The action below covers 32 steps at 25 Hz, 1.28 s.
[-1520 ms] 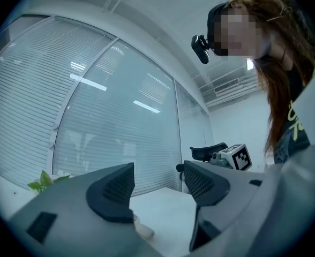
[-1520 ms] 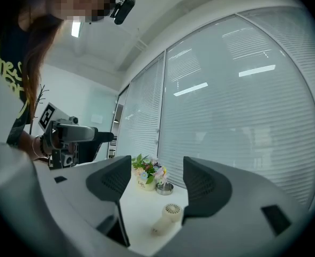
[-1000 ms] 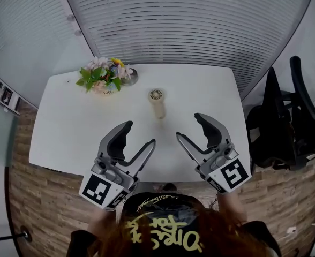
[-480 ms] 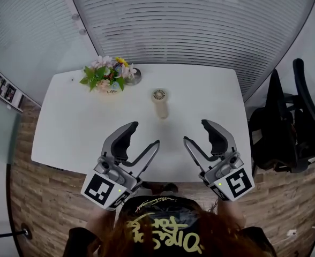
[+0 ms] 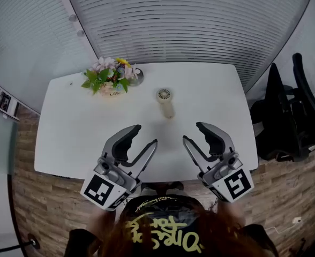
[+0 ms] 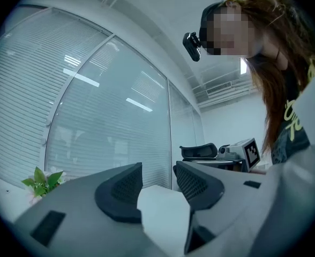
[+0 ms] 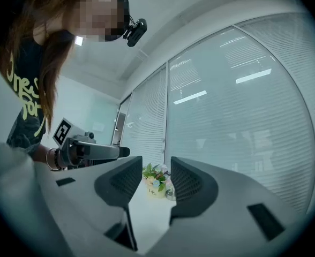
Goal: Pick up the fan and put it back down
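1. The left gripper [image 5: 145, 135] and right gripper [image 5: 192, 132], their jaws closing with nothing between them, hide the near edge of the table [image 5: 66, 133] from me, together with the person's head [image 5: 157, 229].
2. The fan [image 5: 166, 101] is too small for me to make out its grille or stem.
3. I can't read the print on the flower pot [image 5: 110, 91] in the head view. In the right gripper view a jaw covers part of it.
4. A small round thing [image 5: 136, 77] sits just beside the flowers. I can't tell what it is.
5. The office chairs [image 5: 286, 116] are cut off by the right edge.
6. In the left gripper view I see only a few leaves [image 6: 41, 181]. The gripper's body hides the rest.
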### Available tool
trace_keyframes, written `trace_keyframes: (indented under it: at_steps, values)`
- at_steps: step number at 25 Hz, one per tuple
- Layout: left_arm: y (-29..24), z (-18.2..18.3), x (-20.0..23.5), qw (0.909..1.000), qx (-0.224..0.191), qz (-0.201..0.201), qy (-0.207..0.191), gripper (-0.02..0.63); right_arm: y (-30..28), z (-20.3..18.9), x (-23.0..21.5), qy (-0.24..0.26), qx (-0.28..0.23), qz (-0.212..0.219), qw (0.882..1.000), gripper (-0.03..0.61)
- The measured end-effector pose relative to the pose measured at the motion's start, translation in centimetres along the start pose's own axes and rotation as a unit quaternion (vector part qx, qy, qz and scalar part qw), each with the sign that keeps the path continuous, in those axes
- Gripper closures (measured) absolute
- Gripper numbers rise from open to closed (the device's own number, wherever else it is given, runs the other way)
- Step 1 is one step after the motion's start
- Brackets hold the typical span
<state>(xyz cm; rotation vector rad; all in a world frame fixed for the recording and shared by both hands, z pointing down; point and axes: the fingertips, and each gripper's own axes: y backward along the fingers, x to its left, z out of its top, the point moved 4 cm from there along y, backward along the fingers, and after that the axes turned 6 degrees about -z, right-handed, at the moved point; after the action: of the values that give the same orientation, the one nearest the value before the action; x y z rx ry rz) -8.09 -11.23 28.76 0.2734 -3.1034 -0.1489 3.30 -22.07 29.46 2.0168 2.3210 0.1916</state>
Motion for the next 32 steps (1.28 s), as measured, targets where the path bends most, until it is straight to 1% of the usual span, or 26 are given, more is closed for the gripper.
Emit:
trace_keyframes:
  at_steps: [1, 3, 5, 9, 11, 16, 21, 25, 32]
  values:
    - [0.3, 0.1, 0.3, 1.0, 0.0, -0.003, 0.005, 0.433, -0.3, 0.0, 0.4, 0.003, 0.0, -0.001, 1.0, 0.416]
    - [1.0, 0.0, 1.0, 1.0, 0.001, -0.008, 0.005, 0.457, -0.9, 0.0, 1.2, 0.003, 0.001, -0.005, 1.0, 0.429]
    - [1.5, 0.1, 1.6, 0.9999, -0.003, -0.012, 0.001, 0.474, -1.5, -0.1, 1.9, 0.001, 0.001, -0.01, 1.0, 0.474]
    - [2.7, 0.1, 2.7, 0.9998, 0.001, -0.018, -0.002, 0.512, -2.4, -0.5, 2.9, 0.0, 0.002, -0.019, 1.0, 0.533]
    - [3.3, -0.1, 2.9, 0.9996, 0.008, -0.026, 0.002, 0.528, -2.8, -0.7, 3.3, -0.002, 0.001, -0.026, 1.0, 0.55]
    - [4.8, -0.2, 3.5, 0.9992, 0.02, -0.035, 0.003, 0.548, -3.6, -1.0, 4.6, -0.001, 0.002, -0.043, 0.999, 0.574]
    - [6.4, -0.3, 4.6, 0.9991, 0.023, -0.035, -0.005, 0.571, -4.3, -1.0, 6.2, -0.002, -0.005, -0.051, 0.999, 0.575]
    - [7.5, -0.5, 5.3, 0.9988, 0.024, -0.042, -0.004, 0.581, -4.8, -1.3, 7.5, -0.004, -0.006, -0.057, 0.998, 0.575]
    - [9.0, -0.8, 6.3, 0.9982, 0.028, -0.053, -0.006, 0.603, -5.4, -2.3, 9.4, -0.005, 0.005, -0.074, 0.997, 0.575]
